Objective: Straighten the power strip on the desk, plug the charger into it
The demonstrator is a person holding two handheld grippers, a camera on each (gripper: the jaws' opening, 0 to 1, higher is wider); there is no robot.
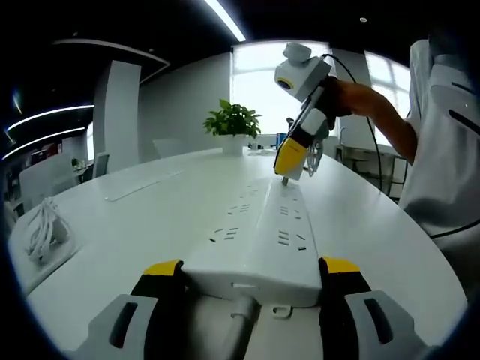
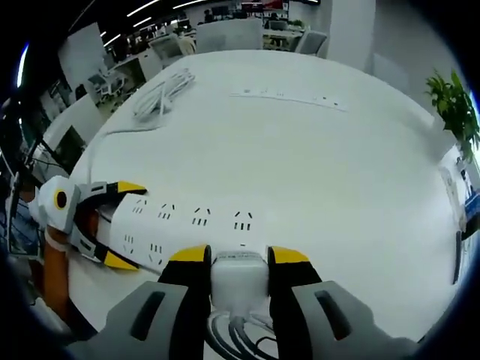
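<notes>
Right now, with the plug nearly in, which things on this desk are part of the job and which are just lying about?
In the job:
- power strip, end clamped by the left gripper
- charger, held by the right gripper over the strip

Lying about:
- coiled white cable
- potted plant
- flat white strip across the desk

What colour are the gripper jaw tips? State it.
Yellow tips on black jaws, clearest in the right gripper view, where the right gripper clamps the white charger.

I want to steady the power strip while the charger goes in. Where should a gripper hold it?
Hold the power strip at its cable end, across its narrow width, as the left gripper does: flat parallel sides there, away from the sockets and the charger.
</notes>
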